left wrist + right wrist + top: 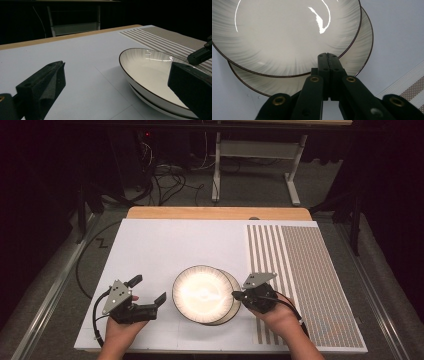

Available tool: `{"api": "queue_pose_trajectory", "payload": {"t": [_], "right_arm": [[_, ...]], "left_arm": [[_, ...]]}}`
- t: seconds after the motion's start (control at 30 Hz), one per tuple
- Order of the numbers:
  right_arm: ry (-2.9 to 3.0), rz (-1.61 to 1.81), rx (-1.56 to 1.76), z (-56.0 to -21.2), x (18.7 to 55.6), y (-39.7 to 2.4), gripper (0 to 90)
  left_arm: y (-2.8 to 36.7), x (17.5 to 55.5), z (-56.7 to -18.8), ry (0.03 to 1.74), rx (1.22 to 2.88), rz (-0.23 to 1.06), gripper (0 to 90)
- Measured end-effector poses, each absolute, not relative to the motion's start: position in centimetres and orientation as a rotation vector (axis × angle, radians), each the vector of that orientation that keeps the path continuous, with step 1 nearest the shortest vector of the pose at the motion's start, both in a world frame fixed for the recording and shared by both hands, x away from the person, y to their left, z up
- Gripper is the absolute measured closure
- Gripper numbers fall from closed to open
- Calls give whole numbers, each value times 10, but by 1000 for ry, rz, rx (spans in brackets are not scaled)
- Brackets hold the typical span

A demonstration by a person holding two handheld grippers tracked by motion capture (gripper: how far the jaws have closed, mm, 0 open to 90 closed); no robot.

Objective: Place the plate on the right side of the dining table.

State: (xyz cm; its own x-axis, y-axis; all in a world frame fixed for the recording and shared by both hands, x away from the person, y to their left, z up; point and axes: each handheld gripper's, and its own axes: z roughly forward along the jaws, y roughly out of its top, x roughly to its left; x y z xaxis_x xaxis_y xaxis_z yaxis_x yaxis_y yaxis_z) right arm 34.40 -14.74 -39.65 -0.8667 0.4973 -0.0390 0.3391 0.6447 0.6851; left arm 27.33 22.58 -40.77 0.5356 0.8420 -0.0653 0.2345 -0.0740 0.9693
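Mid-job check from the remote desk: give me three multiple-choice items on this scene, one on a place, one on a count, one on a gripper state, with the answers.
1. Where does the upper plate sit on the lower plate?
A. centred on it
B. shifted toward the left gripper's side
C. beside it, apart

2. How many plates are on the table?
A. one
B. two
C. three

3. How do the jaws of the right gripper stand?
A. closed together over the plates' rims
B. wide open
C. clamped on a cup

Answers:
1 B: in the high view the lower plate's rim shows as a crescent on the right gripper's side.
2 B: the right gripper view shows two dark-edged rims, one above the other.
3 A: the right gripper view shows the two jaws pressed flat together; the left gripper stands open.
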Motion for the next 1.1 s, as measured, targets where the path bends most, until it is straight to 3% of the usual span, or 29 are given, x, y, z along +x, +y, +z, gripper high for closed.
{"api": "queue_pose_trajectory", "payload": {"t": [1.1], "right_arm": [[2670, 1013, 647, -406, 345, -118, 900]], "left_arm": [[226, 273, -406, 947, 1577, 599, 18]]}}
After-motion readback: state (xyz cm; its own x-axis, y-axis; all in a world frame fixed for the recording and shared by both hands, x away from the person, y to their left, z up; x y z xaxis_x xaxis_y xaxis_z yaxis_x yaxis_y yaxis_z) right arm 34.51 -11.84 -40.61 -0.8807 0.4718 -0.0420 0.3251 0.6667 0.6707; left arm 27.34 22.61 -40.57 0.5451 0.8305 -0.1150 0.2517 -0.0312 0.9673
